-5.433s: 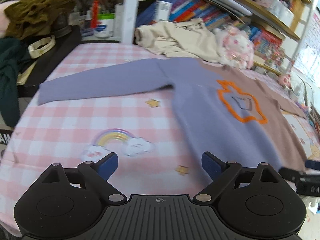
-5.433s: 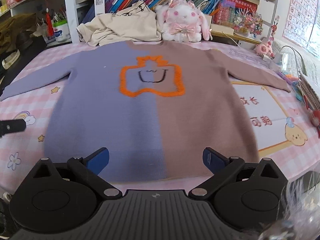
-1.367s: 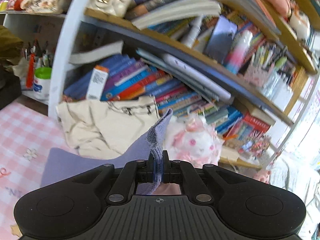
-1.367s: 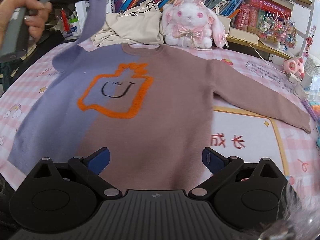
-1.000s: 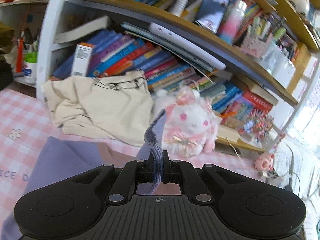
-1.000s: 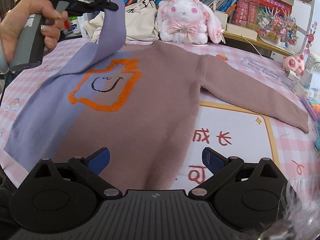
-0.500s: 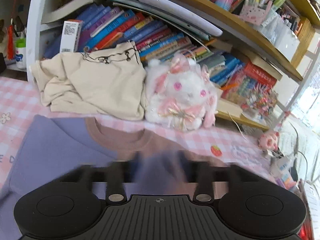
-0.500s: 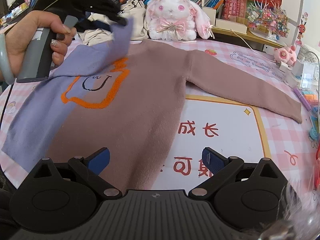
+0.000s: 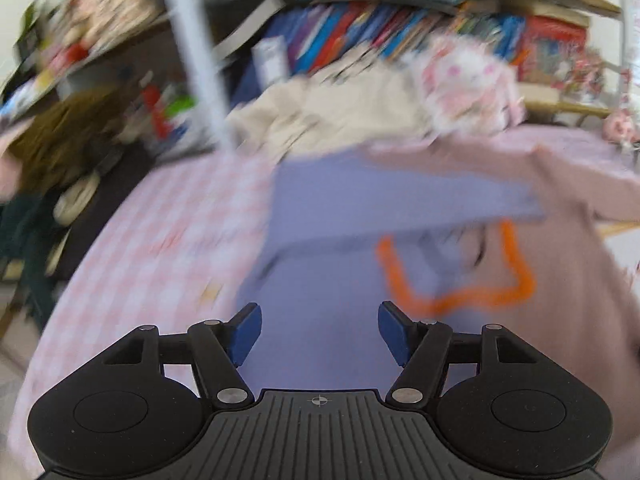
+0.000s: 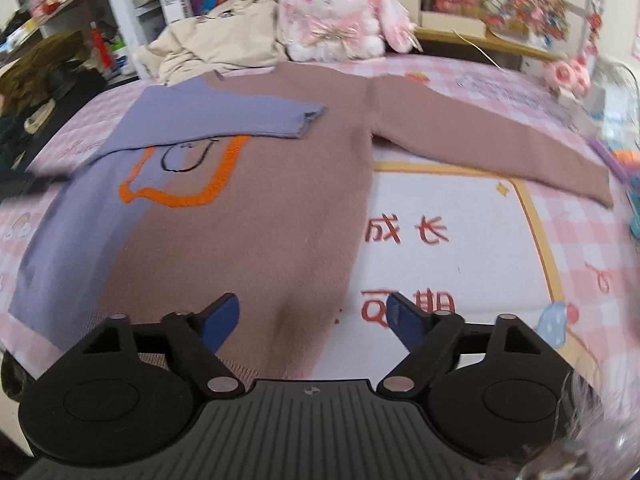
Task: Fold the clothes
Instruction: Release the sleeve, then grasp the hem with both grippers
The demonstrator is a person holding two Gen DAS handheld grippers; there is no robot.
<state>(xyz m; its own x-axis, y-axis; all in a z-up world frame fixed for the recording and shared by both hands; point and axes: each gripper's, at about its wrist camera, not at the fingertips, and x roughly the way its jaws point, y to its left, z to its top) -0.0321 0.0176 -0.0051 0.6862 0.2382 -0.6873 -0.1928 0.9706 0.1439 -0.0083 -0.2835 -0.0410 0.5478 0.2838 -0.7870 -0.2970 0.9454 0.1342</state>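
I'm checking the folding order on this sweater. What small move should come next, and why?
Probably the right gripper, open and empty, should reach for the cuff of the brown sleeve. The purple sleeve lies folded across the sweater chest, the left gripper is open and holds nothing, and the brown sleeve is spread out on the pink cloth.

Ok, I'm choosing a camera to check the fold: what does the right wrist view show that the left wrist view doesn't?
Only the right wrist view shows the brown sleeve stretched out unfolded to its cuff, the printed mat and the right hand-held gripper, open. Only the left wrist view, which is blurred, shows the left hand-held gripper, open over the sweater's purple half. Both show the sweater, its purple sleeve folded across the chest, and the plush rabbit.
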